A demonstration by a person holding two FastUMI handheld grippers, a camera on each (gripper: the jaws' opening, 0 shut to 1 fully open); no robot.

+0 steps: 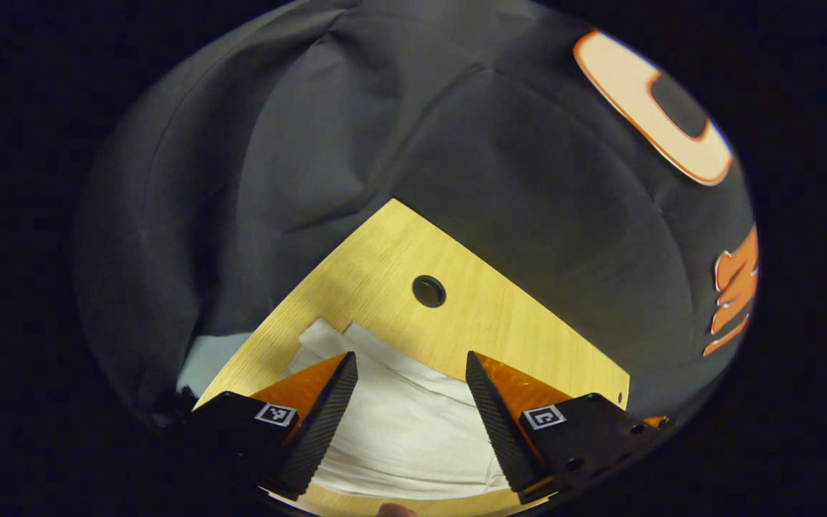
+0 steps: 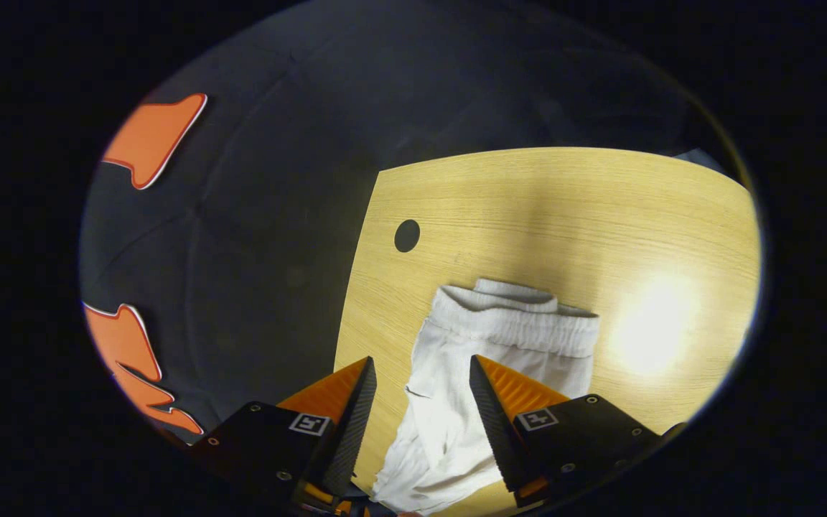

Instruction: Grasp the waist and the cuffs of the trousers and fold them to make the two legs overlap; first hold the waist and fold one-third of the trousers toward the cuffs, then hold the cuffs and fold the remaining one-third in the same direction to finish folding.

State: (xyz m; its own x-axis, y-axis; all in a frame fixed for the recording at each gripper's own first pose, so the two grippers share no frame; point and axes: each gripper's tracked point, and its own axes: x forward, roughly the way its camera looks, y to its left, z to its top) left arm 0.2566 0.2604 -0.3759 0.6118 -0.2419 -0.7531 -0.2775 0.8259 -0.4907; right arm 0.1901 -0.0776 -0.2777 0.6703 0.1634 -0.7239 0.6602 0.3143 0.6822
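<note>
White trousers [image 2: 471, 359] lie flat on a light wooden table [image 2: 528, 208]. In the right gripper view the elastic waist [image 2: 517, 316] is at the far end and the cloth runs down toward the camera. My right gripper [image 2: 421, 373] hangs open above the trousers, with the cloth seen between its fingers. In the left gripper view the white cloth [image 1: 399, 416] shows layered edges near a table corner. My left gripper [image 1: 411, 366] is open over it, nothing held.
A round hole [image 1: 428, 291] pierces the table [image 1: 456, 301] near the trousers; it also appears as the hole [image 2: 406, 235] in the right gripper view. Black cloth walls rise just past the table edges. Bare wood spreads right of the waist.
</note>
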